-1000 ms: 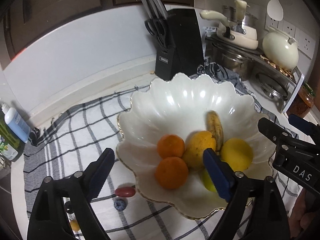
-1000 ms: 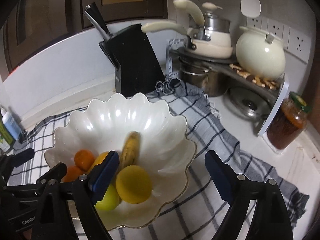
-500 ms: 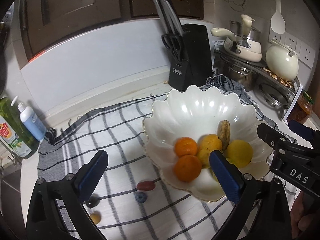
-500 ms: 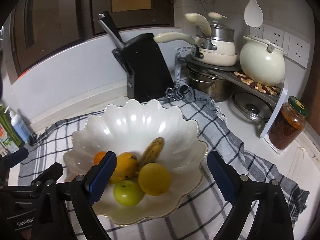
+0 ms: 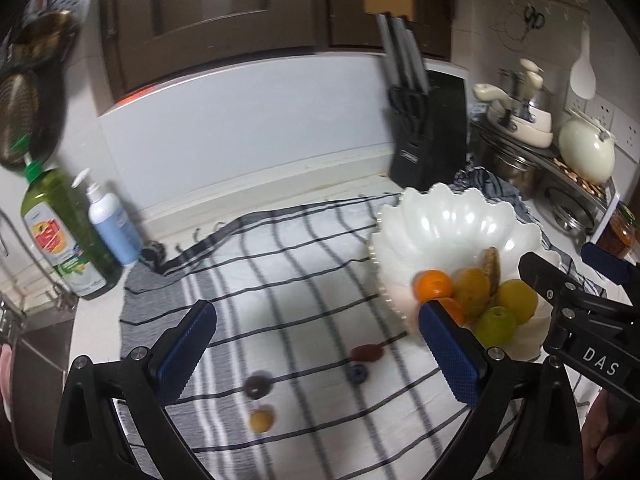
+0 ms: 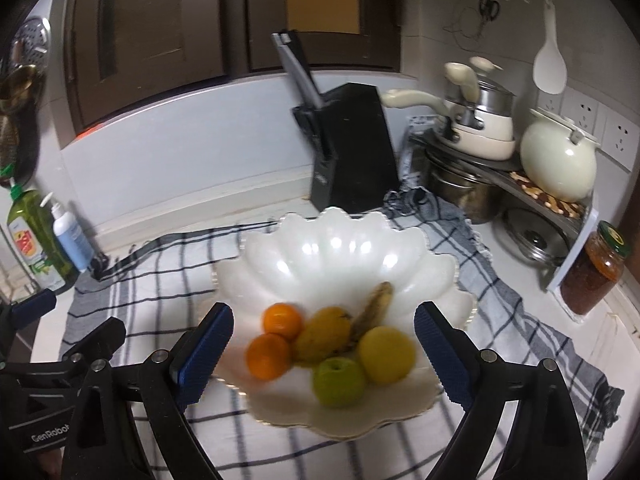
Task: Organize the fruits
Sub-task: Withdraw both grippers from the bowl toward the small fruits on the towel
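Left wrist view first: the left gripper (image 5: 316,344) has its jaws spread wide with nothing between them, and they have just been opening further. Between and just beyond those jaws, 4 small fruits lie loose on the checked cloth (image 5: 280,264): a red one (image 5: 366,353), a blueberry (image 5: 357,373), a dark round one (image 5: 257,386) and a small yellow one (image 5: 261,420). The scalloped white bowl (image 5: 448,220) sits off past the right-hand jaw.

My guess is the little ones are next. They look round and likely to roll, so I'd come down straight over 1 fruit, centre it between the pads and close gently. The blueberry probably squashes easily.

Right wrist view: the right gripper (image 6: 324,352) is also released and empty, jaws wide. The bowl (image 6: 340,248) sits between and beyond them, holding 2 oranges (image 6: 282,321), a mango (image 6: 326,338), a spotty banana (image 6: 372,308), a green apple (image 6: 339,382) and a yellow fruit (image 6: 386,354), all bunched at the near side. It's a bit blurred. The far half of the bowl is bare, so drop the small stuff there.
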Tool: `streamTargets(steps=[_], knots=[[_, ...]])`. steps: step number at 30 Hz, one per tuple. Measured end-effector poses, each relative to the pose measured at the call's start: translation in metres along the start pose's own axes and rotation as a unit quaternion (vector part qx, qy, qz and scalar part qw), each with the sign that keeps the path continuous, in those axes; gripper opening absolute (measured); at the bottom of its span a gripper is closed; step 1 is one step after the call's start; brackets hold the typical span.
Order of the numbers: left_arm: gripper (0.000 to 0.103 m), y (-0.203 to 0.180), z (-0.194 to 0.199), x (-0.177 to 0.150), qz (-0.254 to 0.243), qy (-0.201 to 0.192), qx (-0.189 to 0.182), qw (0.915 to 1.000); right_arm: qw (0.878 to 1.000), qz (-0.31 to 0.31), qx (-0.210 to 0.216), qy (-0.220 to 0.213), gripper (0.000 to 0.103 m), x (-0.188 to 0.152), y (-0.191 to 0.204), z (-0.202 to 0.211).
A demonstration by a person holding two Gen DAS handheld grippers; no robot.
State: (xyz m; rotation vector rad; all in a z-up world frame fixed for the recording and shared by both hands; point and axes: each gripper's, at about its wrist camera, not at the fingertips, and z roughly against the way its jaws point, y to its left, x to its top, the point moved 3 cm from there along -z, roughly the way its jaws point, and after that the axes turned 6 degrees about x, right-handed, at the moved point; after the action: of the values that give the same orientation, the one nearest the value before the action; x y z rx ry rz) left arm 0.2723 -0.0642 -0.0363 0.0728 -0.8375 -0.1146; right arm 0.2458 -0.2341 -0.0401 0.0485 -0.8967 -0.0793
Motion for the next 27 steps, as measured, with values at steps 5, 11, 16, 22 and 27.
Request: streamTargets(steps=[5, 11, 16, 22, 27], knots=[[0.103, 0.023, 0.004, -0.006, 0.006, -0.003, 0.018, 0.9998, 1.000, 0.008, 0.009, 0.000, 0.093, -0.001, 0.022, 0.000], [0.103, 0.047, 0.008, -0.015, 0.020, -0.005, 0.029, 0.9994, 1.000, 0.021, 0.012, 0.001, 0.093, -0.007, 0.044, 0.000], [0.103, 0.062, 0.007, -0.025, 0.024, -0.005, 0.040, 0.9989, 0.999, 0.030, 0.014, 0.004, 0.093, -0.013, 0.061, -0.003], [0.103, 0.076, 0.001, -0.037, 0.033, 0.005, 0.042, 0.9986, 0.999, 0.039, 0.013, 0.010, 0.093, -0.022, 0.075, -0.008], [0.102, 0.080, -0.006, -0.050, 0.038, 0.015, 0.035, 0.9986, 0.999, 0.043, 0.012, 0.016, 0.093, -0.030, 0.081, -0.012]])
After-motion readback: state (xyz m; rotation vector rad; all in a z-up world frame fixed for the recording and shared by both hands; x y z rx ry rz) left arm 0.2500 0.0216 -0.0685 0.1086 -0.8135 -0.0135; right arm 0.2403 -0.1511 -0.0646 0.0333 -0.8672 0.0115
